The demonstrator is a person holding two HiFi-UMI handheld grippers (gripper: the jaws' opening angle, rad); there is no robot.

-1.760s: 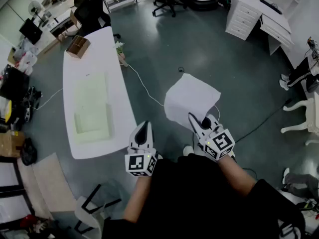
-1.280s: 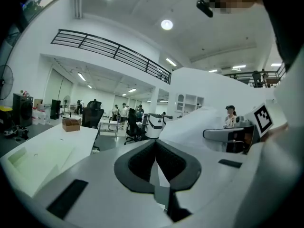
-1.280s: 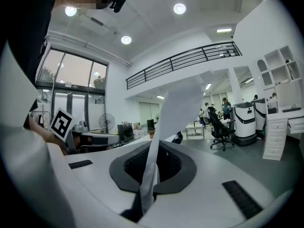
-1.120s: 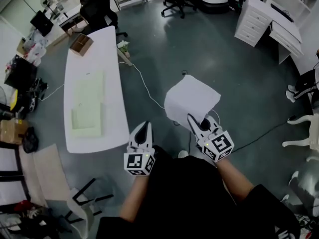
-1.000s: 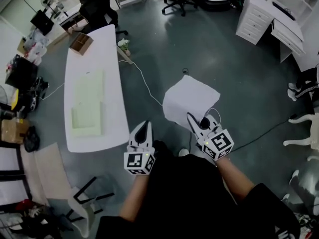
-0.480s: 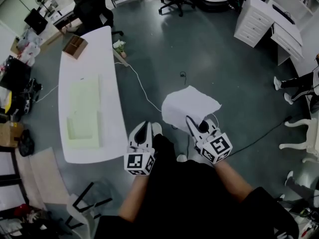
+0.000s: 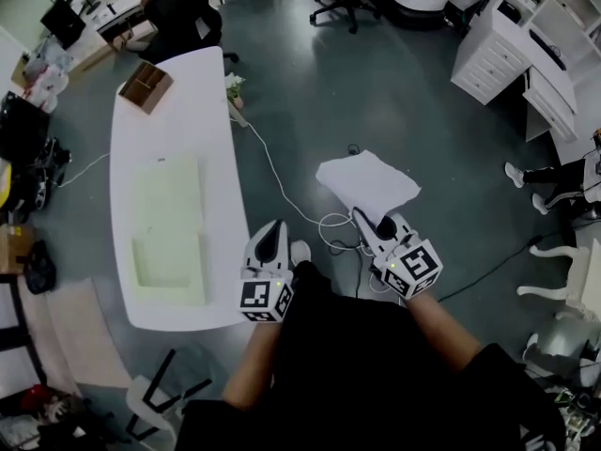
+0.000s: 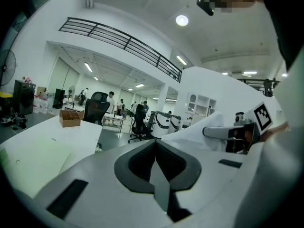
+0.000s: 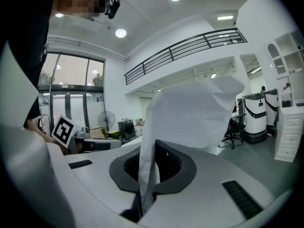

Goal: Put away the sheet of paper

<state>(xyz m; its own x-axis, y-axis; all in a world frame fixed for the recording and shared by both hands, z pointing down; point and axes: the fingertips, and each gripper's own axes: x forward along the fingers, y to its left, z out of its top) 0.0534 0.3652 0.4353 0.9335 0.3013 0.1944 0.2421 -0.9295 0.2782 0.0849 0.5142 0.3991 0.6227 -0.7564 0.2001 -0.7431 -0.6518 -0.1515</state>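
Paper: thin white crumpled sheet of paper [image 7: 368, 181], centre right of frame, hanging over the grey floor [image 7: 423, 111].
Right gripper [image 7: 364, 225]: fingers [image 9: 173, 167] pinching its near edge.
Left gripper [image 7: 269, 244]: fingers [image 8: 142, 163] pressed together, empty.
Handling: light, floppy, easily torn; best taken by an edge.

A long white table [image 7: 178, 120] bore a pale green tray [image 7: 169, 224] and, at its far end, a brown wooden box [image 7: 145, 86] — beside it a white cable [image 7: 272, 172] trailed across the grey floor [image 7: 394, 111].
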